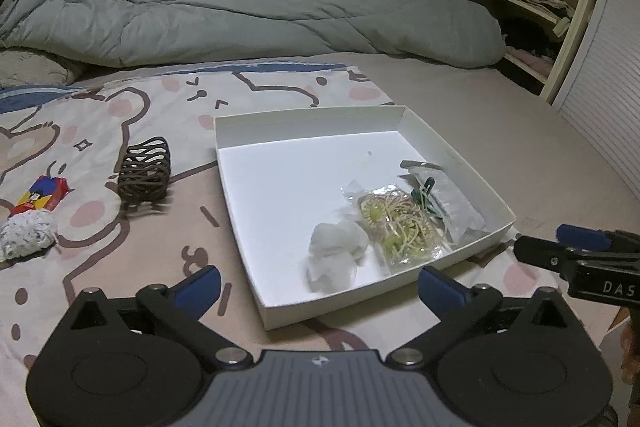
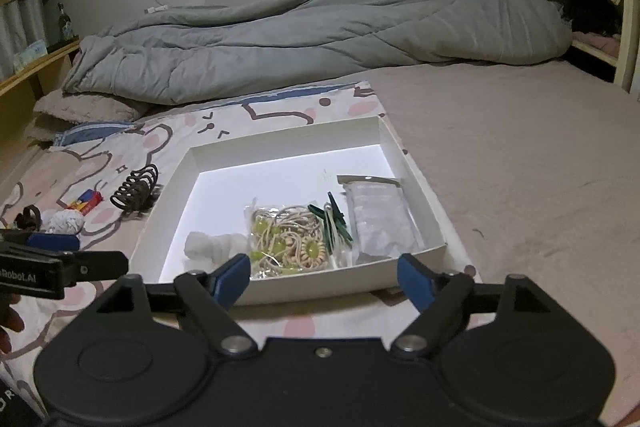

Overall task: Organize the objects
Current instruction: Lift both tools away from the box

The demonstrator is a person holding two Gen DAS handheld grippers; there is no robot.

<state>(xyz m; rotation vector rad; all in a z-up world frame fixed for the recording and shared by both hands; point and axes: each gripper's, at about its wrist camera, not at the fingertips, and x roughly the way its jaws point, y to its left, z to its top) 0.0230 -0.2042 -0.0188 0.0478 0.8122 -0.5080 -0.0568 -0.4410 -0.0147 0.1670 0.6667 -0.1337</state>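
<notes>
Left wrist view shows me the bed, its cartoon-bear printed sheet (image 1: 120, 115) carrying everything, with a rumpled grey duvet (image 1: 240, 11) behind. On the sheet sits one shallow white cardboard box (image 1: 316, 119), open-topped.

I count four things in the box, all along its near-right side: one clear flat plastic sachet (image 2: 380, 219) against the right wall, one clear bag of beige and yellow-green hair ties (image 2: 288, 239), one small bunch of dark green clips (image 2: 336, 219) between those two, and one crumpled white tissue wad (image 1: 336, 255) at the near-left end of the row.

Still out on the sheet, left of the box and apart from it, I count four or five: one dark brown wire-like claw hair clip (image 1: 144, 171), one small red, blue and yellow packet (image 1: 42, 195), one crumpled grey-white wad (image 1: 26, 239), and, in the right wrist view only, what looks like one or two small dark brown hair loops (image 2: 28, 217).

My left gripper (image 1: 320, 285) has its jaws wide apart and empty over the box's near edge; my right gripper (image 2: 324, 277) likewise stands apart with nothing in it.

I judge I'm between placements, and the next move calls for swinging left to the claw clip, the nearest leftover.
</notes>
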